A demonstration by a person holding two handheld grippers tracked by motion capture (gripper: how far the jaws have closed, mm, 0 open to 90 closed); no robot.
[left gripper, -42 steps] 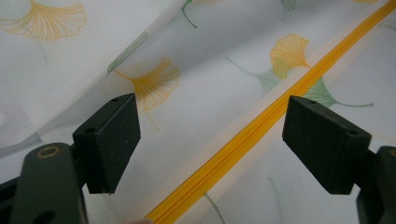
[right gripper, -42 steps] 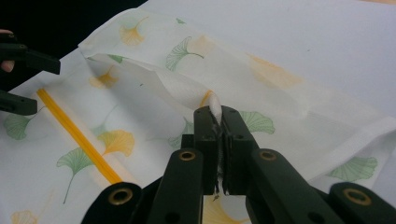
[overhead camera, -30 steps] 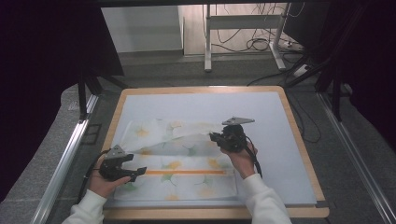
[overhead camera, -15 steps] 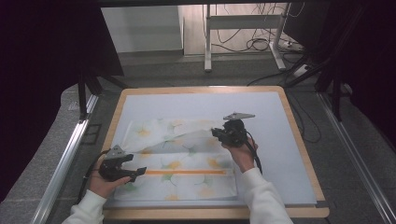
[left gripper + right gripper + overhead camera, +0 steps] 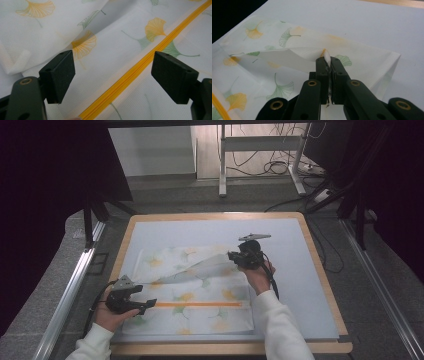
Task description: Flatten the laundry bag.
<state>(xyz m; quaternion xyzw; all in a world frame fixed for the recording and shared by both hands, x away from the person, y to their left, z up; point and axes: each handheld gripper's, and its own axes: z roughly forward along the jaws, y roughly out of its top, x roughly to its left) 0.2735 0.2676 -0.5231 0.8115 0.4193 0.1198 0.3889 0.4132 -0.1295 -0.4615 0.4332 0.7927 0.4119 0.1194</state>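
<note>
A: How is the light in the high view?

B: Even and bright on the counter point(image 5: 310, 285), coming from above; the room at nine and three o'clock falls into near black. Shadows are soft.

A: And the close views?

B: Brightly lit, the white cloth point(image 5: 130, 40) close to washed out. In the left gripper view its far part at twelve o'clock is softly blurred. The right hand-held gripper point(image 5: 328, 60) looks sharp at its tips.

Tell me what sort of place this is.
Probably a lab or recording workspace, not a home: a wood-rimmed table stands between dark curtains, loose cables lie on the floor behind it, and metal rails run alongside.
</note>
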